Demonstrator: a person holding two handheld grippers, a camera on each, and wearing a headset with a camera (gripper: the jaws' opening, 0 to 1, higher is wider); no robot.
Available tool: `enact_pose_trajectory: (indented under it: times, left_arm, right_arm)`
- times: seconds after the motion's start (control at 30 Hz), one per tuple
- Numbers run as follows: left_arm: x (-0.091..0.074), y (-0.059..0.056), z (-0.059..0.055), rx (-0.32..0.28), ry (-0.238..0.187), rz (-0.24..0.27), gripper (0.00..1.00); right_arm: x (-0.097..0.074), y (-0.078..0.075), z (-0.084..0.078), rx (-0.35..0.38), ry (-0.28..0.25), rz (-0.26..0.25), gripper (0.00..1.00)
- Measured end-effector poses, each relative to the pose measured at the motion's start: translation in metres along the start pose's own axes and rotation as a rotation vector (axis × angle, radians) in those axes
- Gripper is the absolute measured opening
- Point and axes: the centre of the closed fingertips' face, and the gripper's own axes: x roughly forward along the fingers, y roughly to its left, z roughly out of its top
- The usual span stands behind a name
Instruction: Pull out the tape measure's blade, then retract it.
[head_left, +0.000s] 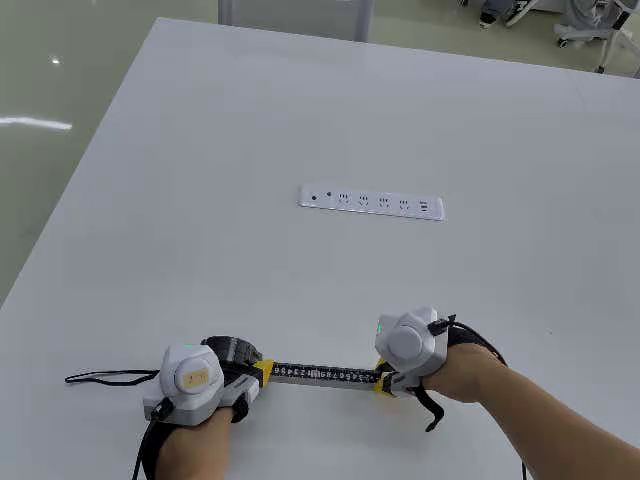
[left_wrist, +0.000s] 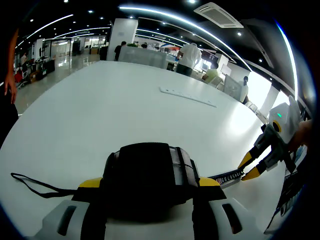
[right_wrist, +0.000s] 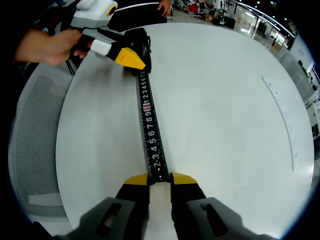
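Left gripper (head_left: 258, 374) jaws clamped around the black tape measure case (left_wrist: 147, 182), which sits on the white table (head_left: 300, 120) near its front edge; wrist cord (head_left: 105, 378) trails left. From the case the blade (right_wrist: 150, 125) lies flat, extended rightward to the right gripper (right_wrist: 160, 179), jaws pinched on its end. Beyond, mid-table: power strip (head_left: 372, 202).

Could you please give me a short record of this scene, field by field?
surface: white table
left gripper: jaws shut on the black tape measure case
right gripper: jaws shut on the free end of the blade
blade state: pulled out, stretched straight between the two grippers, numbers facing up
strap: thin black cord lying on the table on the case's far side from the blade
other item: white power strip, farther up the table, apart from the work
task stage: blade out, not yet retracted
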Motion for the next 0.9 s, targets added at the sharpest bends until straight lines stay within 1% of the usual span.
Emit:
enact_pose_trajectory:
  times: [0.33,0.9]
  left_arm:
    - [0.000,0.000,0.000,-0.010,-0.002,-0.005,0.67]
    - [-0.001,0.000,0.000,-0.019,0.010,-0.028,0.66]
  right_arm:
    - [0.000,0.000,0.003,0.005,-0.004,0.000,0.15]
    - [0.004,0.004,0.020,0.001,-0.023,0.019,0.15]
